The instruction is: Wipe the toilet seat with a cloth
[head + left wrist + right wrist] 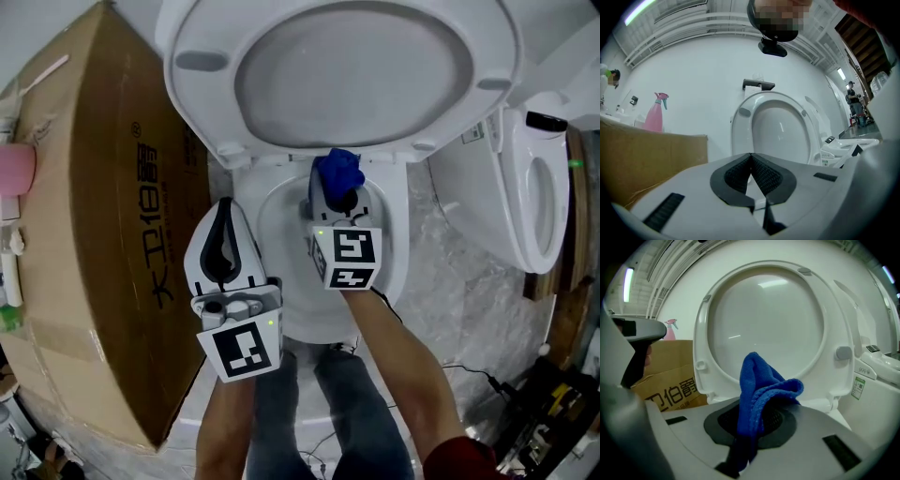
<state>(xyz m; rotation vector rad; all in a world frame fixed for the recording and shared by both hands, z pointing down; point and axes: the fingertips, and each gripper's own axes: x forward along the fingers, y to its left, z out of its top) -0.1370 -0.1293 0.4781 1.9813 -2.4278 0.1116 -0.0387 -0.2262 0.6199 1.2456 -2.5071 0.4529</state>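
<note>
Blue cloth (pixel 757 380) looks soft and floppy, right gripper (pixel 336 197) jaws pinch its bunched middle, left gripper (pixel 751 161) jaws pressed together, empty.

Bright white room with a pale marbled floor and a big cardboard box.

A plain white wall (pixel 693 79) fills the back, with a lit strip light (pixel 644 10) high overhead. A large brown cardboard box (pixel 103 234), printed with dark characters, stands at the left. A pink spray bottle (pixel 655 114) shows above the box's top edge, against the wall. The floor (pixel 459 291) is marbled in pale grey and white. A spare white toilet (pixel 530 187) sits at the right, and thin black cables (pixel 473 380) trail over the floor near it. Dark wooden beams (pixel 862 42) show at the far right.
</note>
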